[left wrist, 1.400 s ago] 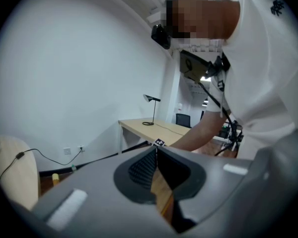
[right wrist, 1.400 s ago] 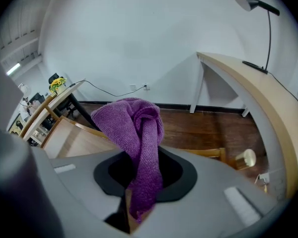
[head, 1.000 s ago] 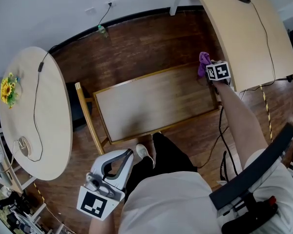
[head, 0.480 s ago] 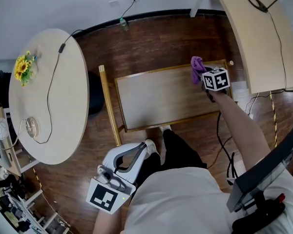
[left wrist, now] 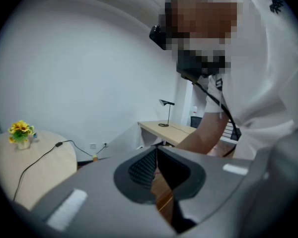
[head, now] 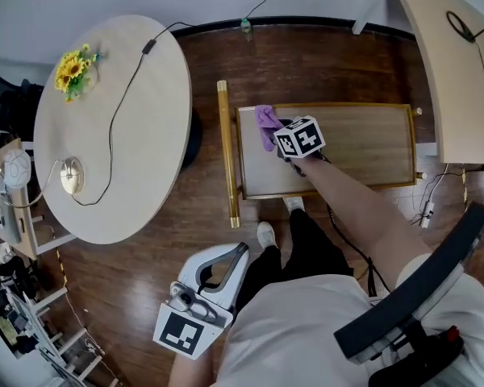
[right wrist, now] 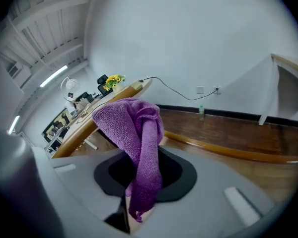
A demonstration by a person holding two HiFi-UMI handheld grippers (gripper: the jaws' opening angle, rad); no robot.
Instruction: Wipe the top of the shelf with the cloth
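**Right gripper at the end of the shelf top.** The right gripper (head: 285, 141) is clamped on the purple cloth (right wrist: 135, 128). A narrow fold is pinched between its jaws, and the rest bunches up loosely ahead of and above the fingertips. Holding only a fold probably leaves a soft pad free to drag over the wood. In the head view the cloth sits just ahead of the gripper, over the shelf (head: 359, 147) at the end nearest the wooden rail (head: 227, 151). It appears to be pressed to the surface, though contact cannot be confirmed. The outstretched arm lies diagonally across the top, so most of the bare wood is behind and to the side of the gripper. The left gripper (left wrist: 156, 157) hangs low beside the person's body, well apart from the shelf. Its jaws are together with nothing between them, so it is judged idle, since one tool is enough for wiping.
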